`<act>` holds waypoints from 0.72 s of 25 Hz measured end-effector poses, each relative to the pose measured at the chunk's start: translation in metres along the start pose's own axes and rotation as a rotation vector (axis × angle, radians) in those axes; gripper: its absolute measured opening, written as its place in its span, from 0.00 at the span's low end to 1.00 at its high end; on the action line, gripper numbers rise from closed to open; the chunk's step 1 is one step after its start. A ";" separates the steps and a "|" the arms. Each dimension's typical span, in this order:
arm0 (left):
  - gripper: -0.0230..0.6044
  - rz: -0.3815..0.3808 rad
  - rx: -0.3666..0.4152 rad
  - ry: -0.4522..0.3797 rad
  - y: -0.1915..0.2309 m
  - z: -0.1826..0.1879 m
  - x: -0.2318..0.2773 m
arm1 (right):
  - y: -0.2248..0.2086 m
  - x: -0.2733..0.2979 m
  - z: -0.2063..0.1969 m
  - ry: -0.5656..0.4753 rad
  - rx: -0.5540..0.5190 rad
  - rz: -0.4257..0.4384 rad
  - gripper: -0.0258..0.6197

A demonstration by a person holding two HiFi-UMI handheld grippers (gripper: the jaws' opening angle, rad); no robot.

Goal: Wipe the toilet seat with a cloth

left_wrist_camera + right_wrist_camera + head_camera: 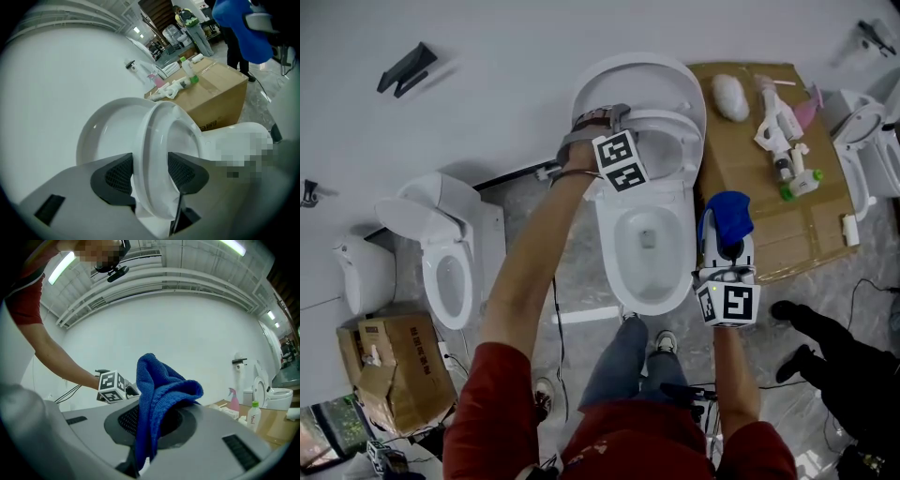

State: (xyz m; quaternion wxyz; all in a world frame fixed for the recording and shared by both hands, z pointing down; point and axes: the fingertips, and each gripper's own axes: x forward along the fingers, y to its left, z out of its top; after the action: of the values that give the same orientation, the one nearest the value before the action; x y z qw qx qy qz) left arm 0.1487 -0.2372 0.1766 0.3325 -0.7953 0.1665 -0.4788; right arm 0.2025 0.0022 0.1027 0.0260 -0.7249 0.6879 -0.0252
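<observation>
toilet at the centre of my head view, bowl open, its lid leaning back toward the white wall and the seat raised in front of it. in the left gripper view the 2 stand slightly apart from each other. my left gripper reaches over the top of the bowl with its jaws spread wide, one on each side of the raised seat's edge. the rim fills most of the gap, and i see no clear squeeze on it. my right gripper is held off the bowl's right side, its jaws closed on a blue cloth. the cloth bunches up above the pads and hangs down between them, clear of the seat and of the bowl. just right of the toilet is a cardboard box with a few spray bottles lying on top. a second toilet, lid up, stands against the wall to the left.
</observation>
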 end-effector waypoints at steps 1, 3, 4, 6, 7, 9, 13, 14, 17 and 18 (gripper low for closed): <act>0.44 -0.008 0.003 -0.011 -0.004 0.001 -0.005 | 0.002 0.000 0.001 -0.003 -0.003 0.009 0.12; 0.42 -0.017 0.008 -0.031 -0.012 0.004 -0.017 | 0.004 -0.001 0.004 -0.007 -0.005 0.021 0.12; 0.37 -0.017 0.009 -0.038 -0.015 0.005 -0.023 | 0.006 -0.002 0.005 -0.009 -0.004 0.024 0.12; 0.25 -0.022 0.005 -0.049 -0.022 0.007 -0.034 | 0.008 -0.003 0.007 -0.011 0.001 0.028 0.12; 0.24 -0.028 0.003 -0.055 -0.026 0.009 -0.040 | 0.008 -0.005 0.008 -0.012 0.005 0.028 0.12; 0.20 -0.040 0.003 -0.063 -0.036 0.011 -0.052 | 0.008 -0.008 0.009 -0.014 0.017 0.027 0.12; 0.18 -0.075 0.033 -0.067 -0.064 0.015 -0.076 | 0.009 -0.015 0.012 -0.023 0.017 0.043 0.12; 0.19 -0.084 0.044 -0.068 -0.072 0.015 -0.082 | 0.008 -0.017 0.012 -0.023 0.016 0.043 0.12; 0.20 -0.126 0.061 -0.073 -0.103 0.017 -0.102 | -0.001 -0.027 0.010 -0.017 0.040 0.014 0.12; 0.20 -0.146 0.066 -0.073 -0.114 0.017 -0.109 | -0.004 -0.029 0.010 -0.015 0.050 0.006 0.12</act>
State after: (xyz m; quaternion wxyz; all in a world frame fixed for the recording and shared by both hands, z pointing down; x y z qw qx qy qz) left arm 0.1051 -0.0852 0.1785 0.3285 -0.8107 0.0801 -0.4778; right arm 0.2057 0.0319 0.0927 0.0494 -0.7222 0.6890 -0.0366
